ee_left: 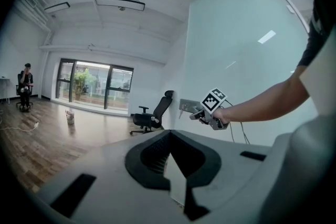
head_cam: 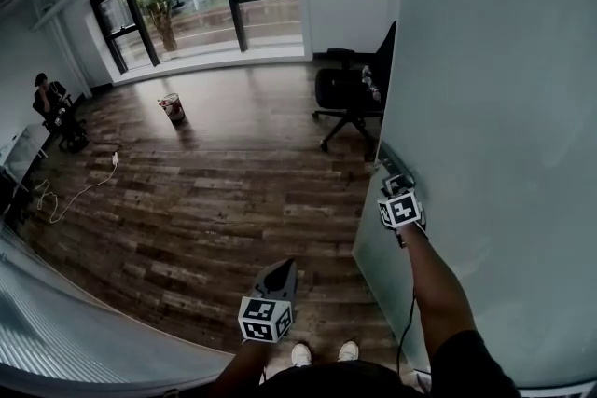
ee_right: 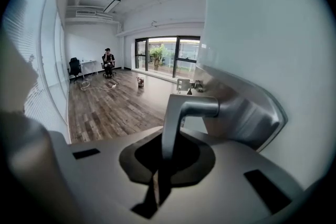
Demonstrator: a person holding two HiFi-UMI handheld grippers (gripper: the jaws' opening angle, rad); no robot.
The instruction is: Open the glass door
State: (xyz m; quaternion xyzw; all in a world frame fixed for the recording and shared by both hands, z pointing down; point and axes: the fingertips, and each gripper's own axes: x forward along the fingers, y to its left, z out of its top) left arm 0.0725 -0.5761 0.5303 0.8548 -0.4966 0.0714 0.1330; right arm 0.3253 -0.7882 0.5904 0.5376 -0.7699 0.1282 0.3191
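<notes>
Head view: we note the right claw (head_cam: pixel 397 191) against the glass door (head_cam: pixel 504 89), frame right; the left claw (head_cam: pixel 280 275) sits well apart, lower centre.
Left gripper view: left claw (ee_left: pixel 169 135) clenched, empty.
Right gripper view: right claw (ee_right: pixel 164 159) grasping the lever handle (ee_right: pixel 176 120), whose long axis rises from the claw, then bends right into the door.

Daylight enters through the wide dark-framed window (head_cam: pixel 201 0) at the far end and leaves a pale sheen on the dark wooden plank floor (head_cam: pixel 215 200). The near room is dim. On the right, the pale frosted glass door (head_cam: pixel 504 107) glows evenly, and the brushed metal lever handle (ee_right: pixel 184 113) carries soft highlights. All views bow strongly at the edges, and both gripper views have black corners.
</notes>
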